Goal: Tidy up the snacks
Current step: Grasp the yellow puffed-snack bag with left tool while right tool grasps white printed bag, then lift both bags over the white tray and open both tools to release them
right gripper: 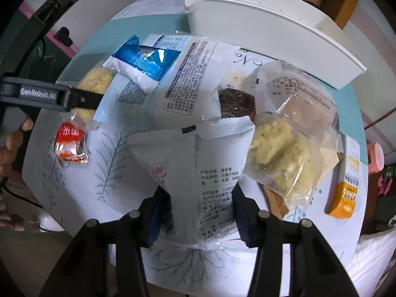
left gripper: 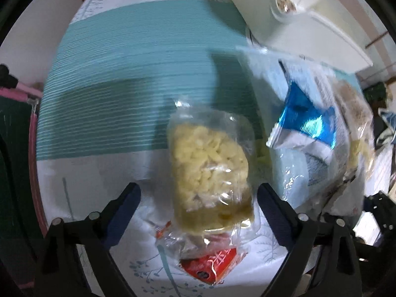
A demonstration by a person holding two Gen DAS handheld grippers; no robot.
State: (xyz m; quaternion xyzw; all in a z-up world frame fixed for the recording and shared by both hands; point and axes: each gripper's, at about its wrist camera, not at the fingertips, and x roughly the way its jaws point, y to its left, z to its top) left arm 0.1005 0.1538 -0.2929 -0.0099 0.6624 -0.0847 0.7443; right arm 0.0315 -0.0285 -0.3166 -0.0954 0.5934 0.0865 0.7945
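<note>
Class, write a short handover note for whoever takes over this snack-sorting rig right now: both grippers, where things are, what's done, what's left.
Left gripper: open, straddling the clear bag of pale yellow puffed snack, not closed on it.
Right gripper: shut on the large white printed snack bag, which carries a blue foil packet on top.
White plastic bin stands behind; little visible inside.
Left: small red candy wrapper, orange carton, remaining bags on the tablecloth.

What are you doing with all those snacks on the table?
A person is sorting snacks with two hand-held grippers. The right gripper is clamped on a white snack packet. The left gripper is open around a clear bag of yellow crisps, not yet squeezing it. A white bin waits at the back of the table.
</note>
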